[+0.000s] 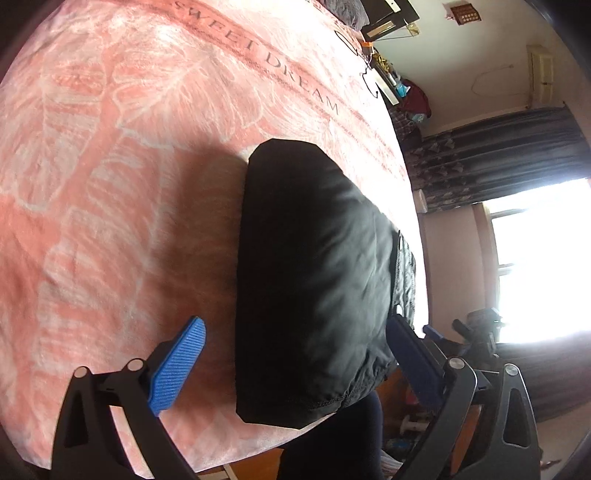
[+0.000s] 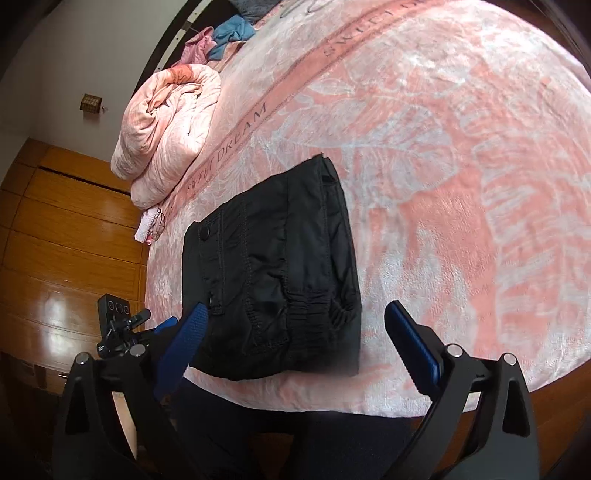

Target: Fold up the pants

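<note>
Both grippers' spread fingers (image 2: 188,343) straddle the folded pants (image 2: 273,273), untouched.

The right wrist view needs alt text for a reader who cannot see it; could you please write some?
Folded black pants lie on a pink leaf-print blanket near the bed's edge, waistband toward the camera. The right gripper hangs open just above them, holding nothing. A rolled pink quilt lies further back on the left.

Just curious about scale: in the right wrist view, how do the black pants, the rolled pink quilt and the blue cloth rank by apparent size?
1. Black pants
2. Rolled pink quilt, though it lies farther away, so unsure
3. Blue cloth, far off
</note>
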Demonstrator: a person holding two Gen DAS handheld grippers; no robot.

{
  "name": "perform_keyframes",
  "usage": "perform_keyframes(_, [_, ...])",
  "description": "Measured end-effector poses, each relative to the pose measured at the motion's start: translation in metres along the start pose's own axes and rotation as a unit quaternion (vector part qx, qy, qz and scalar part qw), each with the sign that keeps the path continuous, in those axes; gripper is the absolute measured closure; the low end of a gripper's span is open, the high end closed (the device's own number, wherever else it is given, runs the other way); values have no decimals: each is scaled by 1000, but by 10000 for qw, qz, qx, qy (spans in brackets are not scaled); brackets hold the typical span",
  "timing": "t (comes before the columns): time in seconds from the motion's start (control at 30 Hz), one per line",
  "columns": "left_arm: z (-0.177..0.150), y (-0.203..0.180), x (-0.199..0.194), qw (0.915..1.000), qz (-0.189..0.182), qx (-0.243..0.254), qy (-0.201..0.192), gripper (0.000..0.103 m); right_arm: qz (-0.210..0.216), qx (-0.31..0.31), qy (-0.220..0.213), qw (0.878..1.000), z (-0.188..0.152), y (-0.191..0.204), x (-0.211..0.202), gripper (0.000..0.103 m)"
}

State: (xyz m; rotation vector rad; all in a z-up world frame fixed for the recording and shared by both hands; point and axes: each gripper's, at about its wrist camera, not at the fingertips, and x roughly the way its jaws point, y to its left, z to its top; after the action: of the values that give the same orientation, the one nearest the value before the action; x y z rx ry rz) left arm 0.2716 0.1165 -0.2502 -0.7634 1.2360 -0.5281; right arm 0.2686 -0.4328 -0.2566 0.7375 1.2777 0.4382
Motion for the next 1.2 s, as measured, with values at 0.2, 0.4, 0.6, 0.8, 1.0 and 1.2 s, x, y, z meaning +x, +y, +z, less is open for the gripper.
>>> perform_keyframes(0.2, [25,25,15,9955,-818,-357,331,4,652,486,456,9956,3,-36,19,4])
perform_keyframes(0.4, [42,39,54,9903,-1071,-550,700,4,901,776,694,9905,18,-54,44,3])
perform_keyframes(0.6, [52,42,84,9880,-1171,-369,937,4,991,743,794,9891,32,-57,58,3])
perform_keyframes(0.8, [54,39,110,9853,-1264,-374,1084,4,1016,671,942,9881,44,-50,77,2])
perform_keyframes(1.0, [56,33,134,9844,-1269,-408,1150,4,942,499,1161,9875,50,-34,97,2])
perform_keyframes(1.2, [60,30,144,9825,-1336,-444,1223,4,1028,355,1307,9854,52,-23,116,2])
